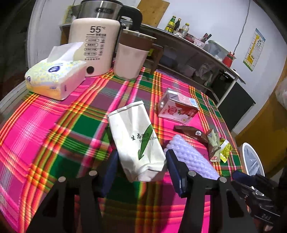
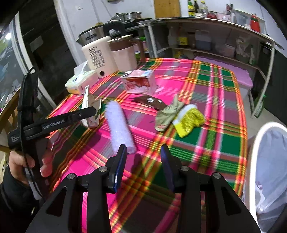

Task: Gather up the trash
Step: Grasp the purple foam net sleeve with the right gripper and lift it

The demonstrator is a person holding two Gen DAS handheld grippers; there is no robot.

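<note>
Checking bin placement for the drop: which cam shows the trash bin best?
Right wrist. The white bin with its clear liner fills that view's right edge, beside the table, opening visible. Left wrist catches only a sliver of its rim, partly behind the right gripper.

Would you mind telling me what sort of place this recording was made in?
Most likely a home kitchen or dining corner. An electric kettle and a tissue pack stand on a table with a plaid tablecloth, and behind it a shelf carries sauce bottles and pots.
</note>
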